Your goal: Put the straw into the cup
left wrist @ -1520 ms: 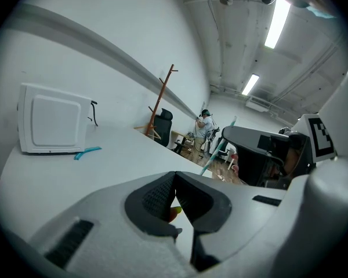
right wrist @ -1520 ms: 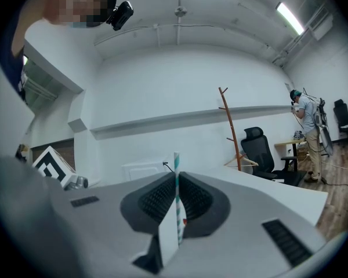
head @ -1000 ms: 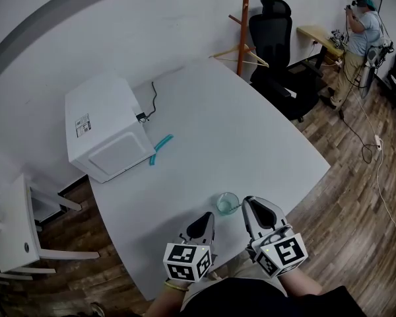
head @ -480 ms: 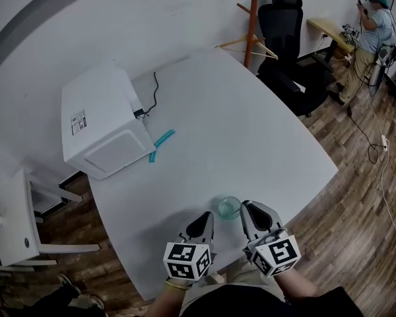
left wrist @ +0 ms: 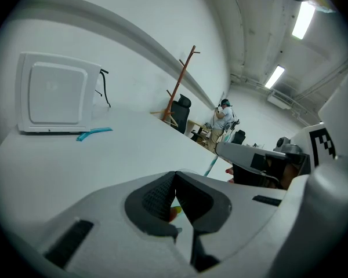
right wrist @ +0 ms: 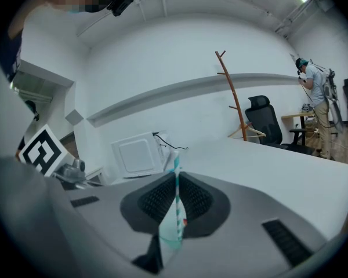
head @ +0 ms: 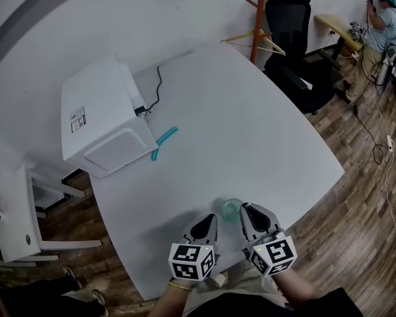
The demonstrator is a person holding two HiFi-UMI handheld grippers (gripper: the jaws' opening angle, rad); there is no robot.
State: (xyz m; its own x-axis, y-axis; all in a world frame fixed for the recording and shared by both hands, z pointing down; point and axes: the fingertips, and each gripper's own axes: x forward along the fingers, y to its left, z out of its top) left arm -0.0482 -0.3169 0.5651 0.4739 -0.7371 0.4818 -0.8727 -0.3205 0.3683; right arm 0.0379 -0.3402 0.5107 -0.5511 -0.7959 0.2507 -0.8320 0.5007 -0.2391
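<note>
Straw [right wrist: 176, 204] is pinched upright in R gripper [head: 247, 209], just beside cup [head: 231, 209] near table [head: 251, 131] front edge. L gripper [head: 207, 221] jaws are closed together.

Grey left tool [head: 204, 225], right tool [head: 249, 212]: black ribbed pads [left wrist: 153, 198], white marker cubes [head: 192, 261]; yellow wristband [head: 177, 285]

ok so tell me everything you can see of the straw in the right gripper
The straw is thin and straight, striped teal and white, and looks like paper. It stands upright, pinched in the shut right gripper, with its top end poking out above the gripper. Nothing else that shows touches it, and it is not yet in any cup.
</note>
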